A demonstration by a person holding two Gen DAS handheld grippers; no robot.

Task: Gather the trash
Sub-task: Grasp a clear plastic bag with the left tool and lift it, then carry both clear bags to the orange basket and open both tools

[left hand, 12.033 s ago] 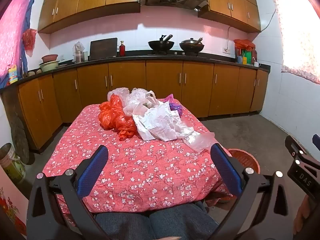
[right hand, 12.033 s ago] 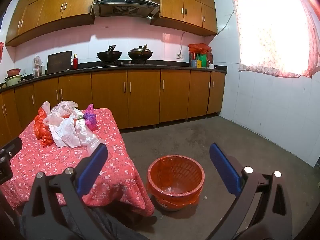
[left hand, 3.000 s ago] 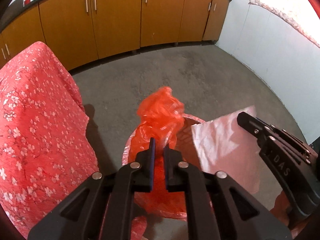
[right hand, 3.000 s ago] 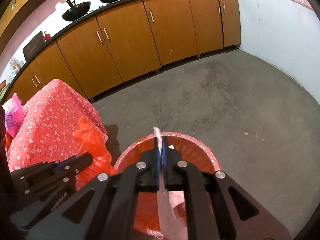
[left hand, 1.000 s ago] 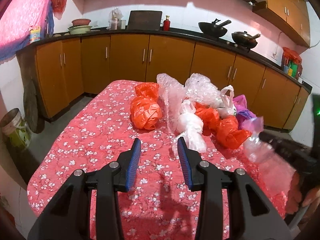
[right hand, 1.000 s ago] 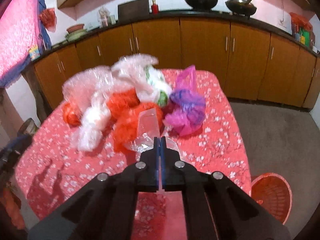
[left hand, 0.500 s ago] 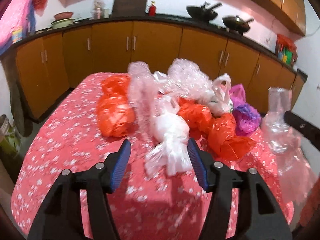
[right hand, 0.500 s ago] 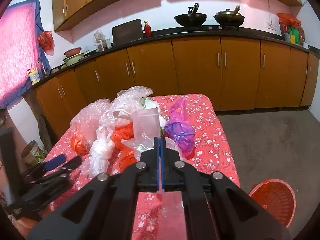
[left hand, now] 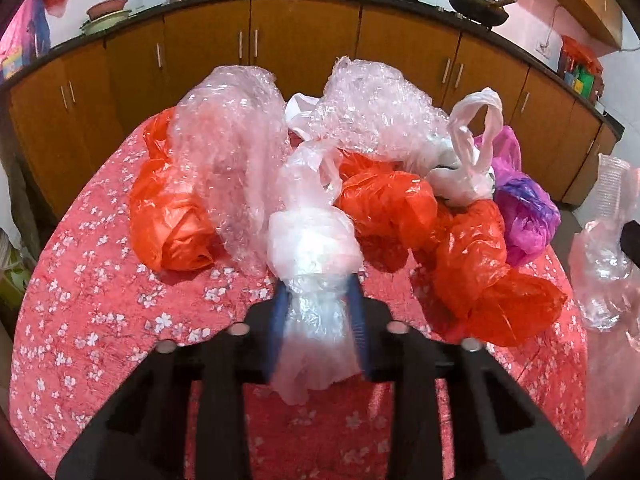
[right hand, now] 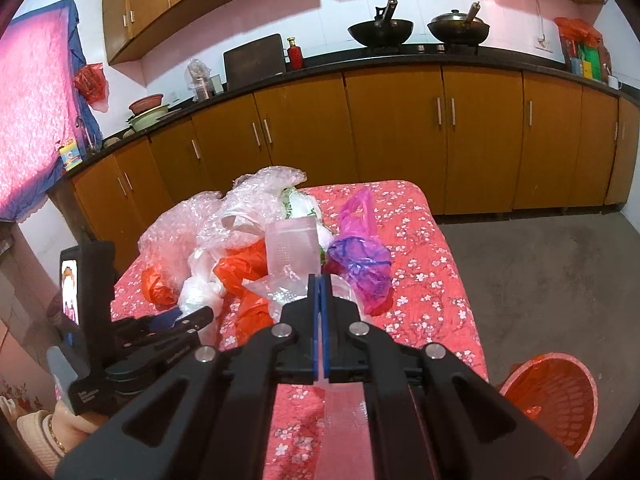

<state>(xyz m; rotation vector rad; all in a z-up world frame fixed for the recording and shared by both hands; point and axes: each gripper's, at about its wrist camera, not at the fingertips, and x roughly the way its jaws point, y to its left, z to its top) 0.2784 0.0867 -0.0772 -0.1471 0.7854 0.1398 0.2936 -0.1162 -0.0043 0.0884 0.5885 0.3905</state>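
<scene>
Table: the flowered red cloth (left hand: 92,320) carries the trash heap, cabinets behind.
Left gripper (left hand: 318,312): my jaws close around the white bag (left hand: 312,248) at the pile's near edge, cloth bare before it.
Right gripper (right hand: 320,292): clenched on a clear plastic sheet (right hand: 292,252), lifted clear.
Pile beyond: orange bags (left hand: 472,264), bubble wrap (left hand: 236,128) remain.
Bin: orange basket (right hand: 556,392) on open floor beside the table's right edge.

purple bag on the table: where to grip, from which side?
Grip the purple bag by the pink tail that stands up from its crumpled body, probably from the right edge of the table, where the cloth lies bare. Orange bags and the white bag crowd its left.
</scene>
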